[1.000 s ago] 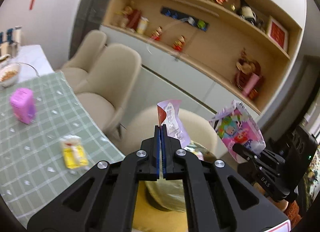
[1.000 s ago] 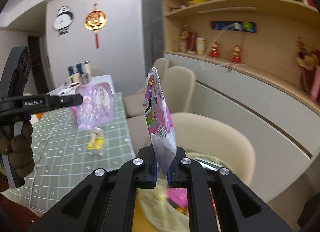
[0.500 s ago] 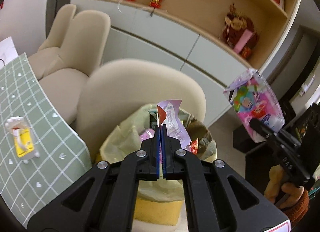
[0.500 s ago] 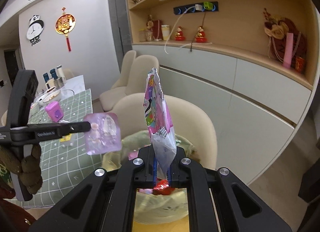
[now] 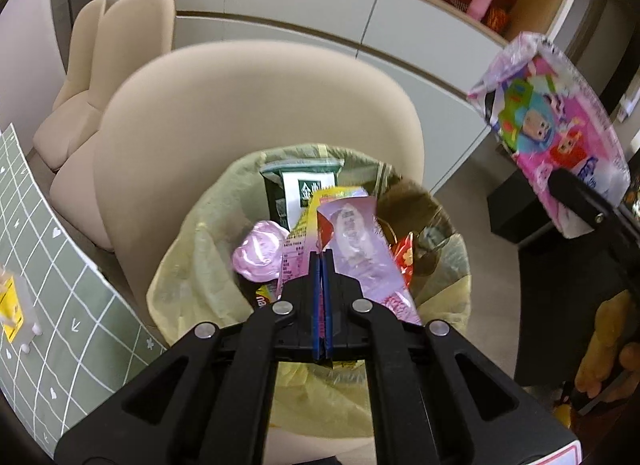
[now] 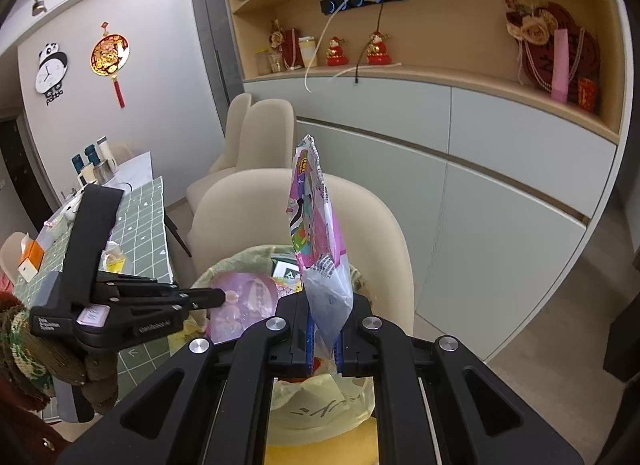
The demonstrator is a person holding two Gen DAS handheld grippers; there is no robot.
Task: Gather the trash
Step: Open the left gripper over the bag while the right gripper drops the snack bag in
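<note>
My left gripper [image 5: 321,265] is shut on a pale purple wrapper [image 5: 356,241] and holds it right over the open trash bin [image 5: 192,265], which has a yellow-green liner and holds several wrappers. The same gripper [image 6: 216,297] and purple wrapper [image 6: 248,305] show in the right wrist view, over the bin [image 6: 320,405]. My right gripper [image 6: 323,341] is shut on a pink cartoon snack bag [image 6: 316,225], held upright above the bin's near side. That bag [image 5: 552,125] also shows at the right of the left wrist view.
A beige chair [image 5: 256,117] stands just behind the bin, with more chairs [image 5: 120,45] further back. The green checked table [image 5: 48,305] lies to the left with a yellow packet [image 5: 10,309] on it. White cabinets and shelves [image 6: 500,153] run along the wall.
Both grippers moved forward and down from beside the table until they hang over the bin. Each still holds its wrapper.
</note>
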